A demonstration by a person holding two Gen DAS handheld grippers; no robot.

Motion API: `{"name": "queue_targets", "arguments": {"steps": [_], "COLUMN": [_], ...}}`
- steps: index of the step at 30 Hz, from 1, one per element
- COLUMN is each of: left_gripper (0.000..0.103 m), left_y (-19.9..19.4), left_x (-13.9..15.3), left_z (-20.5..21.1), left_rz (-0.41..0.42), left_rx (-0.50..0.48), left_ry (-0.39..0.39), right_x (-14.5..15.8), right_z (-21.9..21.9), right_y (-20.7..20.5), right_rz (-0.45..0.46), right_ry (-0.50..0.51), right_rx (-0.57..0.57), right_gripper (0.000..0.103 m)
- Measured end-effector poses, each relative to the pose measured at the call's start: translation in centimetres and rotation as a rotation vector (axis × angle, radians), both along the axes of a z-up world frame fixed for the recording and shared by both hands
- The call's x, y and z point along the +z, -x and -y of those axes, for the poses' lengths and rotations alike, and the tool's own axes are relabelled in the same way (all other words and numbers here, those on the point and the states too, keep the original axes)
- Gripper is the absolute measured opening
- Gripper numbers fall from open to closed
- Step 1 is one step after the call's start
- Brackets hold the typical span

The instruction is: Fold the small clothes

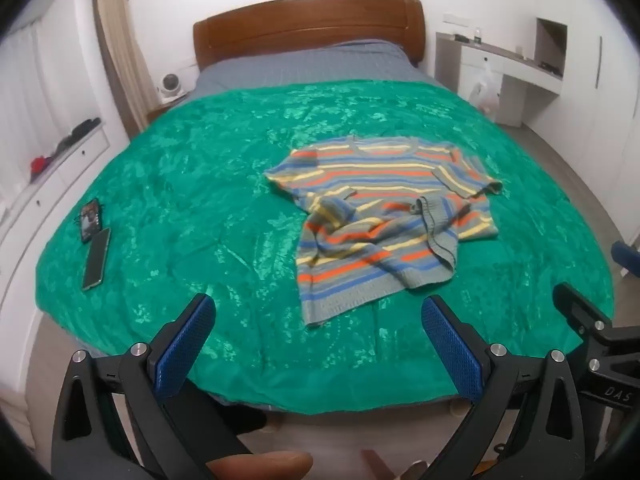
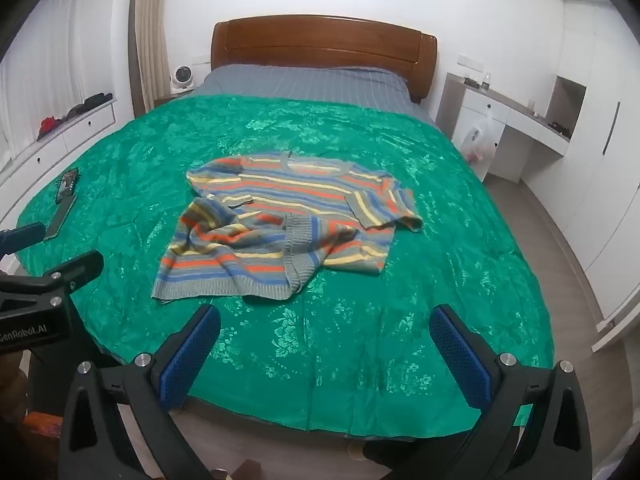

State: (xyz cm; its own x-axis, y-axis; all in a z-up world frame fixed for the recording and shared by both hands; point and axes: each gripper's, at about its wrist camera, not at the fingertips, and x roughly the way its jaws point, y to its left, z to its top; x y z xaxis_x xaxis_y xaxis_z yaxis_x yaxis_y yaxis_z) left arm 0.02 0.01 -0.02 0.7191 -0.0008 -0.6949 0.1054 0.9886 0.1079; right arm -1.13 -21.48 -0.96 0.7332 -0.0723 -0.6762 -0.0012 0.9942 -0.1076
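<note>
A rumpled striped knit sweater (image 1: 384, 216) lies on a green satin bedspread (image 1: 200, 184). Left gripper (image 1: 318, 340) and right gripper (image 2: 325, 344) hover spread wide, grasping nothing.

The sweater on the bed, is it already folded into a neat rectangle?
No, the sweater lies crumpled on the green blanket, with its lower part bunched and turned over and both sleeves spread out.

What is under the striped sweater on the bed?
The striped sweater lies directly on the green blanket, its lower part bunched over itself. Grey bedding shows beyond the blanket near the headboard. Anything beneath the sweater's folds is covered. Both grippers are open, off the sweater.
</note>
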Motion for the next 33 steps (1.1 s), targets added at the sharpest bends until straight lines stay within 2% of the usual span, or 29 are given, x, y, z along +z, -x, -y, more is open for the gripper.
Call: {"name": "queue_targets", "arguments": {"steps": [4, 5, 7, 13, 18, 33], "left_gripper": [0.103, 0.103, 0.103, 0.103, 0.103, 0.103], "left_y": [0.1, 0.3, 0.3, -0.6, -0.9, -1.1], "left_x": [-0.2, -0.4, -0.7, -1.5, -2.2, -2.3], "left_z": [0.1, 0.3, 1.6, 0.3, 0.4, 0.3], "left_rz": [-0.024, -0.026, -0.036, -0.095, -0.126, -0.126], "left_rx": [0.005, -0.006, -0.002, -0.013, -0.018, -0.014], "left_ry": [0.024, 0.021, -0.017, 0.048, 0.045, 0.055], "right_x": [-0.2, -0.3, -0.3, -1.4, -1.7, -1.2], "right_z": [0.4, -0.2, -0.5, -0.8, -1.4, -1.5], "right_y": [0.0, 0.6, 0.6, 0.0, -0.3, -0.9], "right_rz": [-0.014, 0.01, -0.006, -0.05, -0.056, -0.055], "right_ry": [-0.011, 0.019, 0.014, -0.009, -0.009, 0.033], "right_rx": [-0.009, -0.009, -0.009, -0.007, -0.004, -0.051], "right_gripper": [0.103, 0.103, 0.103, 0.103, 0.103, 0.103]}}
